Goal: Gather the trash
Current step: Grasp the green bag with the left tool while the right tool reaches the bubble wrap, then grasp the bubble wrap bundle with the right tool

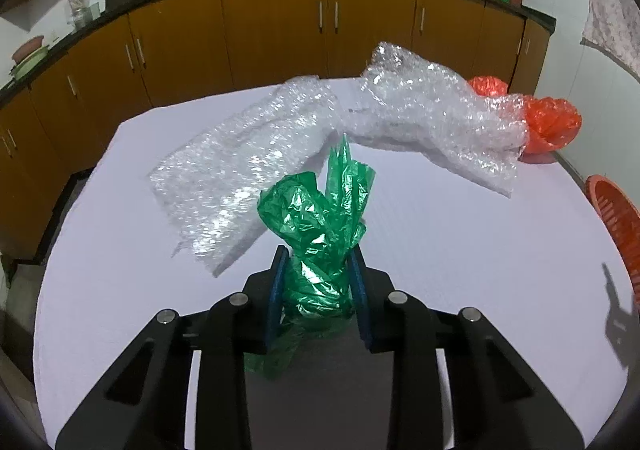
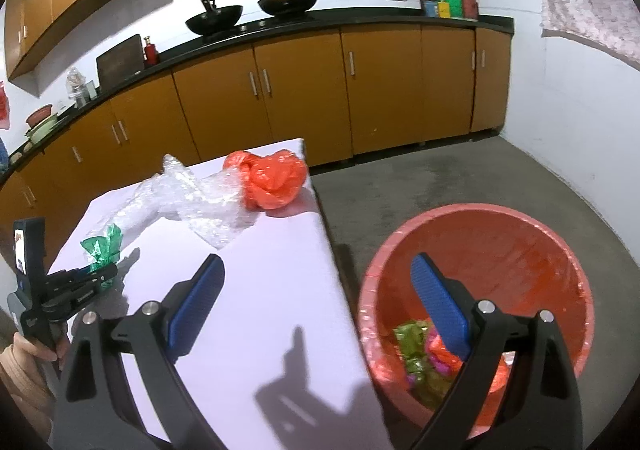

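My left gripper (image 1: 319, 256) is shut on a crumpled green plastic bag (image 1: 320, 218) and holds it just above the white table (image 1: 460, 250). Beyond it lies a long sheet of clear bubble wrap (image 1: 340, 122), and an orange plastic bag (image 1: 552, 122) sits at the far right corner. My right gripper (image 2: 316, 266) is open and empty, straddling the table's right edge above the red bin (image 2: 500, 246). The bin holds green and pink wrappers (image 2: 420, 350). The right wrist view also shows the left gripper (image 2: 108, 272), the green bag (image 2: 102, 246), bubble wrap (image 2: 188, 202) and orange bag (image 2: 272, 178).
The red bin stands on the grey floor (image 2: 440, 178) right beside the table; its rim shows in the left wrist view (image 1: 616, 218). Orange kitchen cabinets (image 1: 272, 30) with a black counter and two woks (image 2: 256, 10) run behind the table.
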The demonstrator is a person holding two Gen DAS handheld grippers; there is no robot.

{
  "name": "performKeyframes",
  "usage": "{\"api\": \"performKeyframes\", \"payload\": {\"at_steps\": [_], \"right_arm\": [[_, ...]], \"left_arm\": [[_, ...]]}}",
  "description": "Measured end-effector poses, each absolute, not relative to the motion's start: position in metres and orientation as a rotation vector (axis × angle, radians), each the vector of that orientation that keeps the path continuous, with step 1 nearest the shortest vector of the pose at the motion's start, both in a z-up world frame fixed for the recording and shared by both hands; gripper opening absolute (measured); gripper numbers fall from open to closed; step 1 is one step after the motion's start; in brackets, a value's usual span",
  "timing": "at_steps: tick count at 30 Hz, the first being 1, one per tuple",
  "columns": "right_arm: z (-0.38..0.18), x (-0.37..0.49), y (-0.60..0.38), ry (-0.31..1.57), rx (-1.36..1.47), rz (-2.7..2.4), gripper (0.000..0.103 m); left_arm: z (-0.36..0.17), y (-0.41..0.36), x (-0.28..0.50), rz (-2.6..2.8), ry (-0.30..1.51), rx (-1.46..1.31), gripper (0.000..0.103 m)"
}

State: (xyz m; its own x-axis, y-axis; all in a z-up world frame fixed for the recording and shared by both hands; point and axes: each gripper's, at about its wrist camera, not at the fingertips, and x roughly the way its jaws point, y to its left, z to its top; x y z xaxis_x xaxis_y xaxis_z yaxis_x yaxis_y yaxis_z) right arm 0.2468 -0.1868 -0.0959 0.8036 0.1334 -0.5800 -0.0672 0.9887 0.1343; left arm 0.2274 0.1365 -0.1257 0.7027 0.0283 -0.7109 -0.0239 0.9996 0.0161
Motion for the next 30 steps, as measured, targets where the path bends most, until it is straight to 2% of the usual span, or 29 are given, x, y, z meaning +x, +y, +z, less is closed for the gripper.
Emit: {"api": "performKeyframes", "payload": {"at_steps": [3,11,27,28,30], "right_arm": [[-0.099,0.253,-0.177,0.636,0.111,0.132,0.091],[-0.109,0.284,-0.128,0.676,0.101,0.257,0.073],[-0.126,0.399,-0.001,0.722,-0.173,0.299,0.072],[-0.129,0.405,0.003,0.739,-0.185,0.300,0.066],[-0.136,0.413,0.009,0.779,-0.215,0.310,0.049]], "left_arm": [[-0.121,0.146,0.220,0.039,0.771,-0.024,0.031],[-0.103,0.179,0.191,0.076,0.706,-0.113,0.031],[-0.087,0.234,0.165,0.179,0.637,-0.216,0.031],[-0.087,0.235,0.164,0.180,0.635,-0.215,0.031],[-0.086,0.235,0.164,0.182,0.632,-0.211,0.031]]}}
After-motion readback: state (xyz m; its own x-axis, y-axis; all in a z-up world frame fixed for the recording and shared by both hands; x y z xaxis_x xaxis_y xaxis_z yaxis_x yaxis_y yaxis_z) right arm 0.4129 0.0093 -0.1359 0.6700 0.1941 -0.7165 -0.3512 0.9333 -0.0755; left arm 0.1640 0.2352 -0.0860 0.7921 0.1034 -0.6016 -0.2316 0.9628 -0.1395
